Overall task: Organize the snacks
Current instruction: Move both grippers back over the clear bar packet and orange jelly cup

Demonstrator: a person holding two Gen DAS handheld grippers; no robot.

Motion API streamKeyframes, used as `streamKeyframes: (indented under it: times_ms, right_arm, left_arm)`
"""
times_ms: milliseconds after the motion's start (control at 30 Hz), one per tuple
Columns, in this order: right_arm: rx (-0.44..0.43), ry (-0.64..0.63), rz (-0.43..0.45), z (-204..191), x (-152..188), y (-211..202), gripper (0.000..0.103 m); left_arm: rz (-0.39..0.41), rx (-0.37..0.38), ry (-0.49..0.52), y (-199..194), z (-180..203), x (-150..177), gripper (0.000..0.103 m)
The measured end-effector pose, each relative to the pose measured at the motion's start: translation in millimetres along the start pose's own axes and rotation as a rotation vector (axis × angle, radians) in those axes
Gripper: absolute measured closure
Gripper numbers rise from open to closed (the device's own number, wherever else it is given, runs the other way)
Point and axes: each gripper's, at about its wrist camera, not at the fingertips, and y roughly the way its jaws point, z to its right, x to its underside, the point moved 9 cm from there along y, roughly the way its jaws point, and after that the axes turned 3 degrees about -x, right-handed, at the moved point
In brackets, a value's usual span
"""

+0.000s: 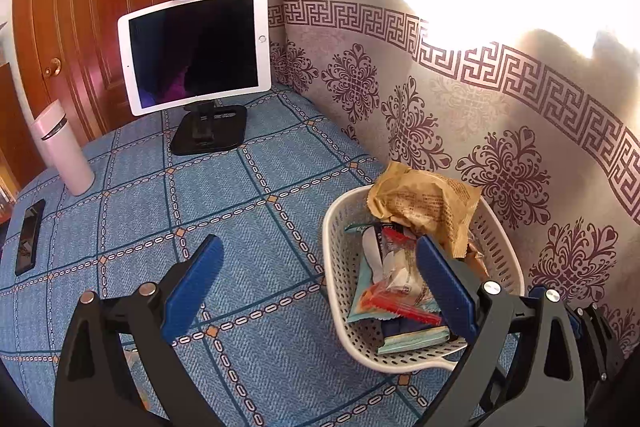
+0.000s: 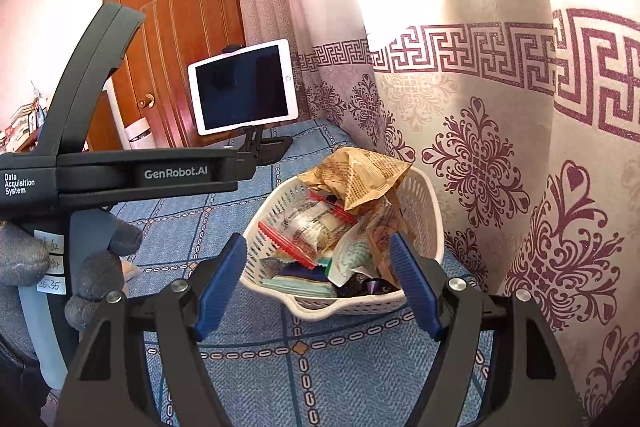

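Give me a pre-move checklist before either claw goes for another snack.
1. Left claw open and holding nothing: ok.
2. Right claw open and holding nothing: ok.
3. White basket upright on the blue tablecloth, beside the curtain: ok.
4. Brown snack bag contained in the basket: not ok; it sits on top of the pile and sticks up above the rim.
5. Red-edged clear packet settled inside the basket: ok.
6. Snacks left on the table outside the basket: cannot tell; only something pale shows low by the left claw.
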Motion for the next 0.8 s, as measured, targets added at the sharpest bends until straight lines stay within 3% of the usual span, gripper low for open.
streamKeyframes:
  times_ms: [300,567,800]
  right_arm:
    - [-0.052,-0.047,-0.023,-37.6,5.4,1.5,0.029]
    - [-0.181,-0.029,-0.149,-80.7,32.0,20.9,0.028]
    - [-0.245,-0.054,-0.233,-120.5,54.6,31.4,0.028]
  left_arm:
    - [0.024,-0.127,-0.069,-25.4,-67.4,12.0,0.005]
    - [0.012,-0.221,-0.182,-44.7,-145.3,35.3,0.005]
    - [-0.046,-0.306,-0.285,-47.5,-214.6,76.9,0.005]
